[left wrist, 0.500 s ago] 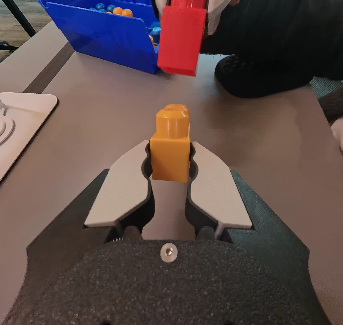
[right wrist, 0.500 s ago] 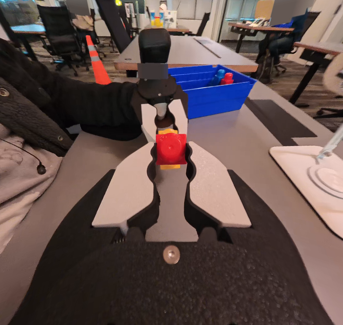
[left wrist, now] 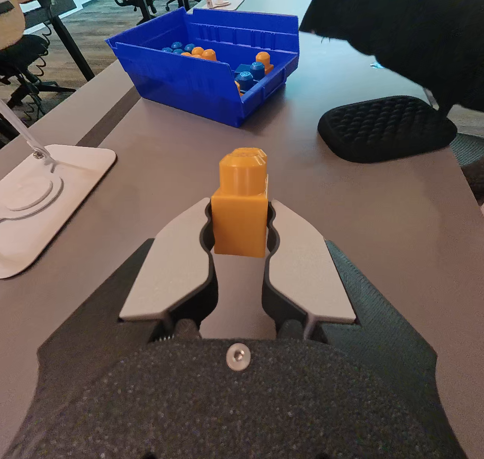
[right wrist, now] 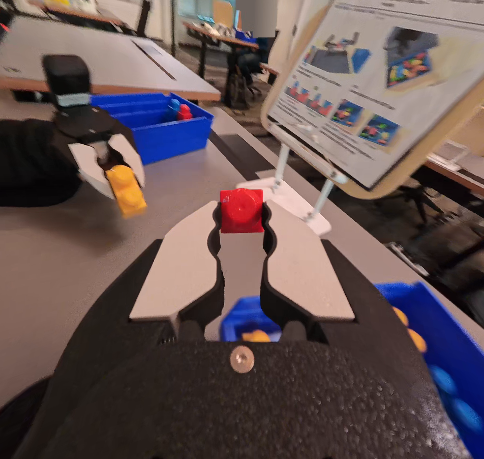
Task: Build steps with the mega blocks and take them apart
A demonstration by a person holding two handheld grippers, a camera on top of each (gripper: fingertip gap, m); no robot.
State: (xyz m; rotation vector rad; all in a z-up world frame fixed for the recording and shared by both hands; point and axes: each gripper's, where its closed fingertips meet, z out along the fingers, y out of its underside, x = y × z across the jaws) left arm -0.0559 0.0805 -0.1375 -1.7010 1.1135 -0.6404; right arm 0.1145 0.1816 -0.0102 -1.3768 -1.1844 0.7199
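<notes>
My left gripper (left wrist: 239, 226) is shut on an orange block (left wrist: 239, 210) with two studs and holds it above the grey table (left wrist: 340, 223). It also shows at the left of the right wrist view (right wrist: 123, 187), with the orange block (right wrist: 127, 192) sticking out of it. My right gripper (right wrist: 241, 213) is shut on a red block (right wrist: 241, 210), stud facing the camera, raised over the table. The two blocks are apart. A blue bin (left wrist: 183, 77) with blue and orange blocks stands beyond the left gripper.
A white stand base (left wrist: 39, 197) lies at the left. A black textured pad (left wrist: 385, 126) lies at the right, under a dark sleeve (left wrist: 406, 27). In the right wrist view an instruction board (right wrist: 366, 79) stands on the white base, a second blue bin (right wrist: 162, 129) behind. Left tips to right tips: about 25 cm.
My right gripper has swung away with the red block, which has left the left wrist view. The left gripper tilted up, still holding the orange block.
</notes>
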